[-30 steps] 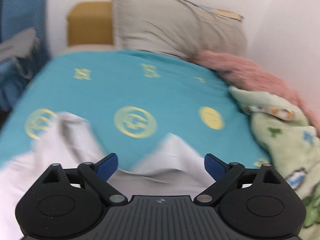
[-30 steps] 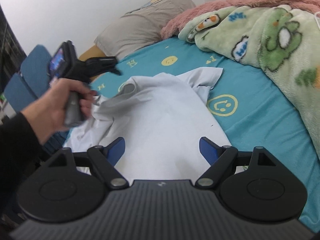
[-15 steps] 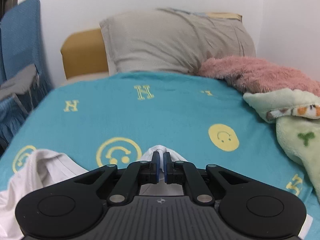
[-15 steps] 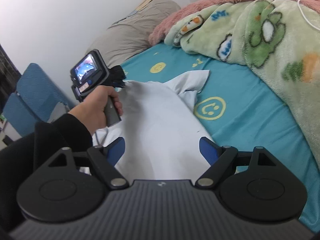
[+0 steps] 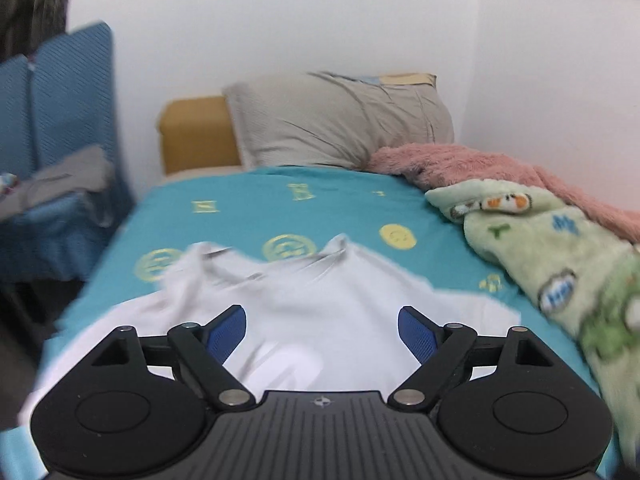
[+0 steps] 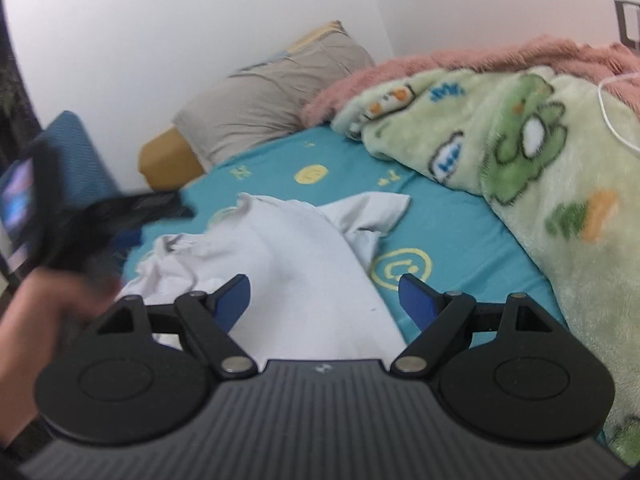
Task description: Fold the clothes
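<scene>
White shirt [image 6: 292, 264] lies rumpled on the teal bed [image 6: 460, 220], one sleeve flung toward the green blanket [image 6: 560, 184]. Half a second ago the left claw [image 5: 322, 330] pinched the collar; now it gapes empty above it, as does the right claw [image 6: 324, 300]. Bare sheet beyond leaves spreading room.

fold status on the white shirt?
Done: white T-shirt is spread on the teal bedsheet, but no fold shows yet, and one sleeve lies out. In hand: nothing; left gripper and right gripper are open. Left: all the folds.
</scene>
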Action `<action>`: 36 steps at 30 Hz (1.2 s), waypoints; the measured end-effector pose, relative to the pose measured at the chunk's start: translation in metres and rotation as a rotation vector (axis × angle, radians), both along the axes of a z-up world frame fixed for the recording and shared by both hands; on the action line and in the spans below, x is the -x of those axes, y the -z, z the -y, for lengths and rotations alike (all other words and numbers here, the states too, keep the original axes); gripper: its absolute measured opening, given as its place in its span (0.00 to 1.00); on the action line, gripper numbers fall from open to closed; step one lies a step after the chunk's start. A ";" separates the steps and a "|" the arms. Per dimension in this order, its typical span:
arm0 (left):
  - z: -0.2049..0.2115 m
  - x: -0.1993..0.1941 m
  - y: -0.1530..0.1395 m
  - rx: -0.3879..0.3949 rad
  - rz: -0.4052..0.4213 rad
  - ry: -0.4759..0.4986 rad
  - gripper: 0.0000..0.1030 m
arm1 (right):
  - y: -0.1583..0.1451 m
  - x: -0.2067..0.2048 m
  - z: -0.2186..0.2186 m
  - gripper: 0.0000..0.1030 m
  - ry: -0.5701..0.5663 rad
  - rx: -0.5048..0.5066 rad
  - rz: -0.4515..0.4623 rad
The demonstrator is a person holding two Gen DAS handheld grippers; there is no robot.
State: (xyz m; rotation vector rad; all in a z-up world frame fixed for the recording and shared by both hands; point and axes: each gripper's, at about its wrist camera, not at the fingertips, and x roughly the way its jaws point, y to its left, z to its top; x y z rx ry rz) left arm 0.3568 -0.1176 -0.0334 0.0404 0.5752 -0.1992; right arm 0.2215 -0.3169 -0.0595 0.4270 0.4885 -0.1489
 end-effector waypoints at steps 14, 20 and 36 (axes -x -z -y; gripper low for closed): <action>-0.169 0.199 0.031 0.198 -0.174 -0.184 0.84 | -0.041 0.077 -0.050 0.80 -0.160 0.080 0.085; -0.232 0.151 0.052 0.399 -0.247 -0.335 0.84 | -0.028 0.090 -0.054 0.80 -0.140 0.033 0.021; -0.325 -0.013 0.117 0.515 -0.209 -0.518 0.64 | 0.026 0.024 -0.038 0.80 -0.094 -0.108 -0.107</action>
